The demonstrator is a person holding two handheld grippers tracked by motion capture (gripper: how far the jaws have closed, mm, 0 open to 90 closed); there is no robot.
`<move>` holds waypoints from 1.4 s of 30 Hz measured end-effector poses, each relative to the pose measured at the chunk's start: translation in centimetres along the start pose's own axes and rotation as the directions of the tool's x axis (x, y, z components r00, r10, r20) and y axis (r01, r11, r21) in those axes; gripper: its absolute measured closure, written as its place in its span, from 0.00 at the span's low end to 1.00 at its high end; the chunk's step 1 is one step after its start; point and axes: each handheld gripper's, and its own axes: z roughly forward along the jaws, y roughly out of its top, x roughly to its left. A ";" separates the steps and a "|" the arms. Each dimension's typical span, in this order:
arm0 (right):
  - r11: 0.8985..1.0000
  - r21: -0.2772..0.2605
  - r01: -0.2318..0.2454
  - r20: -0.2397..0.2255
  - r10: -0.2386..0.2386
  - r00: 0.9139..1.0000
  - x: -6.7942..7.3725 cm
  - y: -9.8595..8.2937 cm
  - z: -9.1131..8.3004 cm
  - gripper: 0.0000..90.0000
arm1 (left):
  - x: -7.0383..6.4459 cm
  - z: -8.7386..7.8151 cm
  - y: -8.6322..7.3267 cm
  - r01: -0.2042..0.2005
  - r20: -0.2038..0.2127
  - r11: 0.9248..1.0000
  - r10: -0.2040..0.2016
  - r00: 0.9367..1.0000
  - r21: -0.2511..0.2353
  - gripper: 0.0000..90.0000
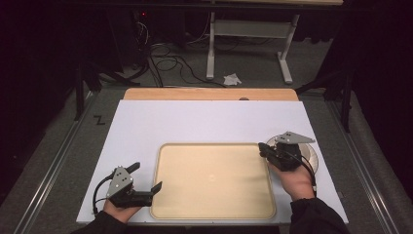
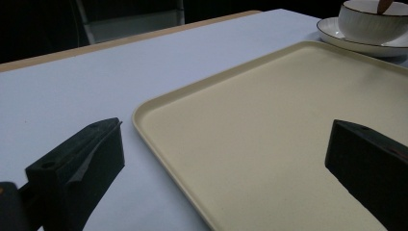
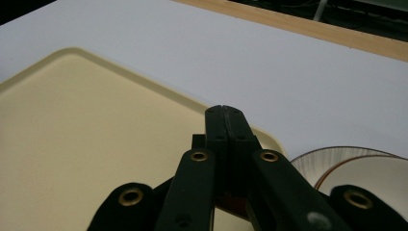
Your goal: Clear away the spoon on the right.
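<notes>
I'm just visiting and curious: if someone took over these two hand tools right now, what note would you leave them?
Left gripper: open, empty, at the tray's near left corner.
Right gripper: shut, empty, at the tray's far right corner.
Cup sits on its saucer, on the table just right of the tray.
Done: nothing on the tray.
Left: probably move cup and saucer onto the tray; open the right gripper first.
</notes>
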 end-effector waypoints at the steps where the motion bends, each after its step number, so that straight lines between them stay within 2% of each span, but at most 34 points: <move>1: 1.000 -0.001 0.005 -0.004 -0.005 1.000 0.0 -0.2 -0.3 1.00 | 0.0 0.0 0.0 0.001 -0.001 1.000 -0.001 1.000 0.001 0.01; 2: 1.000 -0.008 0.015 -0.014 -0.015 1.000 0.2 -0.7 -1.2 1.00 | 0.0 0.1 0.0 0.000 0.000 1.000 0.000 1.000 0.002 0.01; 7: 0.999 -0.025 0.026 -0.024 -0.027 0.999 0.2 -1.9 -3.2 1.00 | -0.2 0.2 0.0 -0.002 0.000 1.000 0.002 1.000 0.007 0.01; 8: 0.999 -0.025 0.026 -0.024 -0.027 0.999 0.2 -1.9 -3.2 1.00 | -0.2 0.2 0.0 -0.002 0.000 1.000 0.002 1.000 0.007 0.01; 11: 0.999 -0.048 0.020 -0.027 -0.022 0.999 0.1 -3.0 -5.0 1.00 | -0.1 0.3 -0.1 0.002 -0.002 1.000 -0.002 1.000 0.011 0.01; 13: 0.999 -0.050 0.015 -0.021 -0.016 1.000 0.1 -3.2 -5.3 1.00 | -0.2 0.3 -0.1 0.001 -0.003 1.000 -0.001 1.000 0.011 0.01; 14: 0.997 -0.076 0.012 -0.008 -0.013 1.000 0.0 -3.4 -5.9 1.00 | -0.2 0.3 -0.1 0.000 -0.003 1.000 0.000 1.000 0.012 0.01; 18: 0.996 -0.087 0.011 0.005 -0.010 1.000 -0.1 -2.9 -5.5 1.00 | -0.2 0.5 -0.1 0.002 -0.004 1.000 -0.002 1.000 0.017 0.01; 19: 0.997 -0.078 0.007 0.007 -0.006 1.000 -0.1 -2.1 -4.4 1.00 | -0.2 0.5 0.0 0.000 -0.004 1.000 0.000 1.000 0.018 0.01; 21: 0.997 -0.072 0.005 0.010 -0.005 1.000 -0.1 -1.8 -3.9 1.00 | -0.3 0.5 0.0 -0.003 -0.003 1.000 0.003 1.000 0.018 0.01; 23: 0.998 -0.055 0.007 0.001 -0.007 1.000 0.0 -1.4 -2.4 1.00 | -0.3 0.4 0.0 -0.001 -0.005 1.000 0.001 1.000 0.016 0.01; 25: 0.999 -0.035 0.003 -0.009 -0.004 1.000 0.2 -1.4 -1.6 1.00 | -0.2 0.3 -0.1 0.003 -0.007 1.000 -0.003 1.000 0.016 0.01; 28: 0.999 -0.027 0.028 -0.020 -0.028 0.999 0.5 -2.1 -1.5 1.00 | 0.0 0.1 -0.2 0.011 -0.013 1.000 -0.011 1.000 0.013 0.01; 29: 0.999 -0.021 0.041 -0.026 -0.042 0.999 0.8 -2.7 -2.1 1.00 | 0.0 0.1 -0.2 0.014 -0.015 1.000 -0.014 1.000 0.011 0.01; 33: 0.999 -0.032 0.042 -0.026 -0.042 0.999 0.8 -3.5 -3.4 1.00 | -0.1 0.0 -0.2 0.009 -0.014 1.000 -0.009 1.000 0.011 0.01; 35: 0.998 -0.043 0.034 -0.014 -0.035 0.999 0.4 -4.6 -5.1 1.00 | -0.2 0.1 -0.1 0.008 -0.013 1.000 -0.008 1.000 0.014 0.01; 39: 0.999 -0.048 0.021 0.009 -0.021 1.000 -0.1 -5.6 -6.4 1.00 | -0.2 0.3 -0.1 0.006 -0.011 1.000 -0.006 1.000 0.015 0.01; 40: 0.997 -0.081 0.015 0.037 -0.012 0.999 -0.2 -6.1 -7.4 1.00 | -0.3 0.4 -0.1 0.006 -0.008 1.000 -0.006 1.000 0.019 0.01; 42: 0.992 -0.125 0.007 0.040 -0.002 0.999 0.1 -6.2 -8.2 1.00 | -0.3 0.5 -0.1 0.004 -0.007 1.000 -0.003 1.000 0.023 0.01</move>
